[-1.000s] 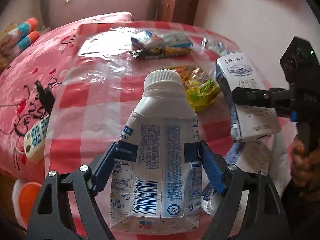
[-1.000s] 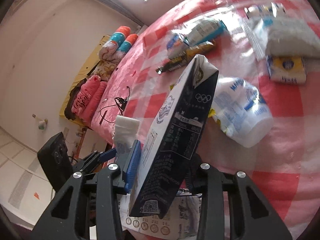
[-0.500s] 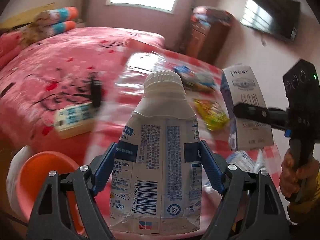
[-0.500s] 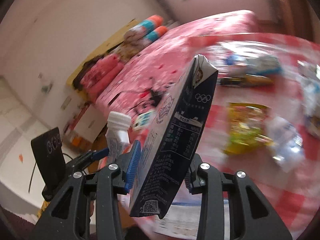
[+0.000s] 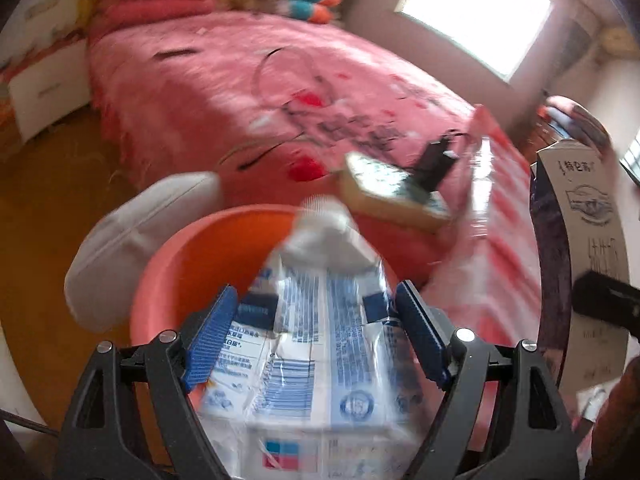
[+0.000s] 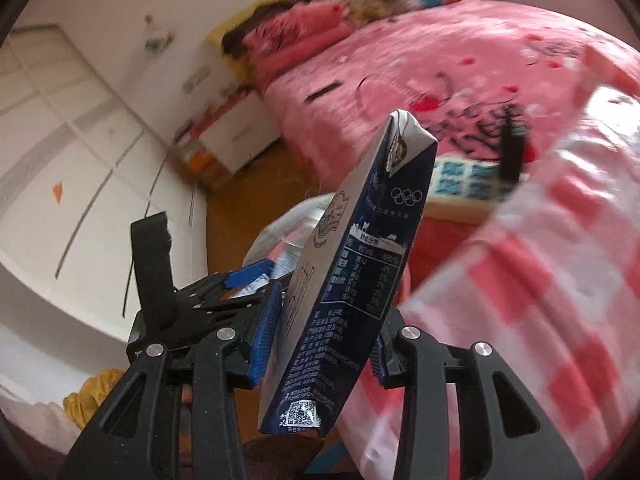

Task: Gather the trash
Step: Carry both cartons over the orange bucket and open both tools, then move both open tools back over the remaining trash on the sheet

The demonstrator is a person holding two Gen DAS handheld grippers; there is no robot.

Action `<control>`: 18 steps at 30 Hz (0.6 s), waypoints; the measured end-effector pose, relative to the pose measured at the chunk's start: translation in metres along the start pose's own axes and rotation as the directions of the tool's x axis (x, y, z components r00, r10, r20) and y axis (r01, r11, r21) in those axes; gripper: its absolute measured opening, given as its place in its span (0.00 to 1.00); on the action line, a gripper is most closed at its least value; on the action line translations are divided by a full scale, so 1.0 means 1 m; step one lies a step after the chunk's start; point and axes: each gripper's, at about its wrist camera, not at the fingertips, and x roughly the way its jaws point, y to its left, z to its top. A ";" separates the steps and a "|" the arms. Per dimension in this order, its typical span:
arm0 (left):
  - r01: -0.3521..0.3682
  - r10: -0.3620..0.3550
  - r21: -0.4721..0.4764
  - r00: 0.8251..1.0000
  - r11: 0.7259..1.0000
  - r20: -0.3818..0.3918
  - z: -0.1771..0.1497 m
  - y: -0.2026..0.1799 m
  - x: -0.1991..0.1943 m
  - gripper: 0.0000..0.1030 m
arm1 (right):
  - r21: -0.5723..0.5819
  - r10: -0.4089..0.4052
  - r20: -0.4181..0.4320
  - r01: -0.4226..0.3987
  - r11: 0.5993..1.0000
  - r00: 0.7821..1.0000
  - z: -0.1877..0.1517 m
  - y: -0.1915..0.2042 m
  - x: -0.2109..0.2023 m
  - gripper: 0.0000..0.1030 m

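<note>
Your left gripper (image 5: pixel 316 340) grips a bottle (image 5: pixel 316 320) above the bin (image 5: pixel 192 264) at twelve o'clock; your right gripper (image 6: pixel 320 336) clamps a carton (image 6: pixel 356 264); neither dropped yet.

A pink bed (image 5: pixel 224 92) is carrying a power strip (image 5: pixel 392 192), with folded blankets (image 6: pixel 304 40) lying at its head; an orange bin (image 5: pixel 180 264) is sitting on the floor (image 5: pixel 52 184).

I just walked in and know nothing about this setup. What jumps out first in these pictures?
A white milk bottle fills the left view, clamped in the left tool right above an orange bin. In the right view a dark blue milk carton stands pinched in the right tool. Behind both spreads a bed with a pink bedspread.
</note>
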 end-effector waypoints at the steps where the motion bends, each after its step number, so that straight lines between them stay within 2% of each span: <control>1: -0.007 0.007 -0.013 1.000 1.000 0.001 -0.001 0.007 0.003 0.79 | -0.006 -0.002 -0.013 0.002 1.000 1.000 0.001 0.003 0.009 0.40; 2: -0.016 0.016 -0.021 1.000 1.000 0.003 -0.002 0.012 0.005 0.79 | -0.014 -0.010 -0.033 0.010 1.000 0.999 0.001 0.005 0.021 0.41; 5: -0.031 0.031 -0.042 1.000 0.999 0.003 -0.004 0.024 0.010 0.79 | -0.022 -0.049 -0.063 0.048 0.999 0.997 -0.004 0.007 0.044 0.60; 7: -0.032 0.033 -0.050 0.999 0.998 0.006 -0.006 0.031 0.010 0.79 | -0.004 -0.086 -0.056 0.086 0.996 0.995 -0.010 0.001 0.045 0.80; 11: -0.004 0.006 -0.063 0.999 0.998 0.042 -0.005 0.035 0.006 0.80 | 0.089 -0.108 -0.021 0.109 0.990 0.994 -0.014 -0.019 0.034 0.87; 13: 0.020 -0.014 -0.070 0.996 0.997 0.089 -0.002 0.032 -0.001 0.81 | 0.114 -0.134 0.010 0.132 0.985 0.991 -0.018 -0.026 0.023 0.87; 14: 0.028 -0.020 -0.071 0.994 0.997 0.107 -0.001 0.031 -0.003 0.85 | 0.123 -0.150 0.029 0.145 0.982 0.988 -0.022 -0.029 0.015 0.87; 18: 0.050 -0.048 -0.009 0.986 0.999 0.162 0.001 0.008 -0.019 0.86 | 0.135 -0.195 0.101 0.181 0.974 0.976 -0.034 -0.034 -0.016 0.87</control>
